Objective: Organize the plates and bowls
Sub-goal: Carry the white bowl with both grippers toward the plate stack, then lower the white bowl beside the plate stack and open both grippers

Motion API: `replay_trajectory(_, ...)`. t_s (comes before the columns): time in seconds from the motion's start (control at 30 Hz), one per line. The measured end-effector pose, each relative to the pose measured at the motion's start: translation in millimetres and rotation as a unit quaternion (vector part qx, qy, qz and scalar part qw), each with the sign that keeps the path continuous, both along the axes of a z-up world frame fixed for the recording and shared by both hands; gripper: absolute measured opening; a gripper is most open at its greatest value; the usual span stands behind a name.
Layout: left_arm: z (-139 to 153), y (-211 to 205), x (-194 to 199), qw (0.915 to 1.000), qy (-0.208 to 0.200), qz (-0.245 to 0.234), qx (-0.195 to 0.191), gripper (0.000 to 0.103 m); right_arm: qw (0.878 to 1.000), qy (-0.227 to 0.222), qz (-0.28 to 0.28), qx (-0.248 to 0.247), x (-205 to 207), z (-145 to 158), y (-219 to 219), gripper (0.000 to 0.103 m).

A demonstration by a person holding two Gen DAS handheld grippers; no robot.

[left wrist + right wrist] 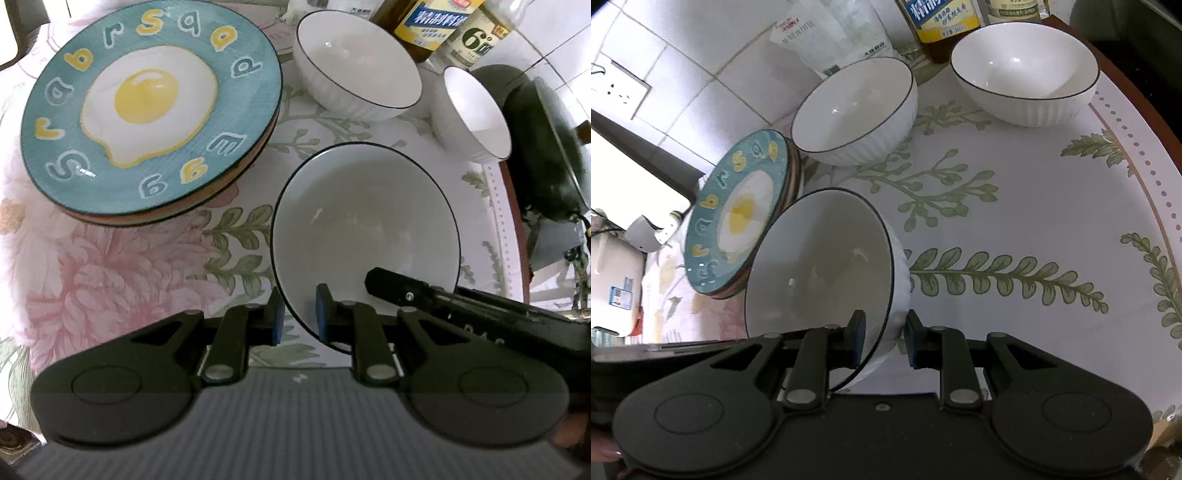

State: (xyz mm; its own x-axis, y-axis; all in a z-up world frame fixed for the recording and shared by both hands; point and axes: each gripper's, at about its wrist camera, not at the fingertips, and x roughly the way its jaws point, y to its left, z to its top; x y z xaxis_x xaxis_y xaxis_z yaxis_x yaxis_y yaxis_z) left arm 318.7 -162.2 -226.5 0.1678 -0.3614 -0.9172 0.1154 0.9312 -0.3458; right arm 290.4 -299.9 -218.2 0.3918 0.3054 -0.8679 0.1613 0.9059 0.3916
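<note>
A white bowl with a thin dark rim (pixel 365 229) sits in front of both grippers; it also shows in the right wrist view (pixel 820 273). My left gripper (pixel 299 315) straddles its near rim, jaws apart around the wall. My right gripper (pixel 884 341) straddles the rim on the other side, also slightly apart; its body shows in the left wrist view (pixel 461 310). A stack of plates topped by a teal fried-egg plate (pixel 147 107) lies to the left, also visible in the right wrist view (pixel 735 218). Two more white bowls (pixel 358 62) (pixel 472 114) stand behind, also in the right wrist view (pixel 855 110) (pixel 1025 70).
Floral tablecloth (pixel 1015 206) covers the table, whose edge curves at the right. Oil and vinegar bottles (pixel 436 26) stand at the back. A dark pan (pixel 543 147) sits at the right. A tiled wall with a socket (pixel 620 92) is behind.
</note>
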Motion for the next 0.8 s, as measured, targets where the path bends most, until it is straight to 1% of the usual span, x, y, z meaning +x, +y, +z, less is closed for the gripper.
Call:
replay_trajectory(0.17,-9,4,4,0.9998,0.007,0.003,-0.017,0.016,1.000,-0.005,-0.007,0.004,3,-7,-2,0.027)
replay_trajectory(0.3,-10,5,4,0.9998,0.009,0.003,-0.018,0.017,1.000,-0.008,0.003,-0.003,5,-6,0,0.027)
replay_trajectory(0.4,-5,5,3,0.9998,0.018,-0.003,-0.006,0.019,1.000,-0.010,0.002,-0.014,4,-1,0,0.029)
replay_trajectory(0.47,-1,3,3,0.9993,0.017,-0.027,0.019,0.028,1.000,-0.010,-0.005,-0.015,2,4,-3,0.030)
replay_trajectory(0.5,2,3,3,0.9990,0.015,-0.029,0.031,0.030,1.000,-0.012,-0.010,-0.012,1,7,-5,0.030)
replay_trajectory(0.6,11,8,2,0.9989,0.026,-0.028,0.026,0.033,1.000,-0.020,-0.017,-0.012,-2,17,-10,0.031)
replay_trajectory(0.63,15,9,1,0.9988,0.025,-0.030,0.027,0.036,0.999,-0.023,-0.019,-0.014,-4,22,-11,0.031)
replay_trajectory(0.67,21,9,-1,0.9986,0.021,-0.036,0.033,0.039,0.999,-0.027,-0.019,-0.013,-6,27,-12,0.031)
replay_trajectory(0.73,35,7,-6,0.9974,0.008,-0.051,0.050,0.040,0.999,-0.035,-0.012,-0.017,-12,38,-12,0.031)
replay_trajectory(0.8,47,4,-11,0.9956,-0.004,-0.068,0.065,0.040,0.998,-0.045,0.006,-0.032,-17,49,-11,0.032)
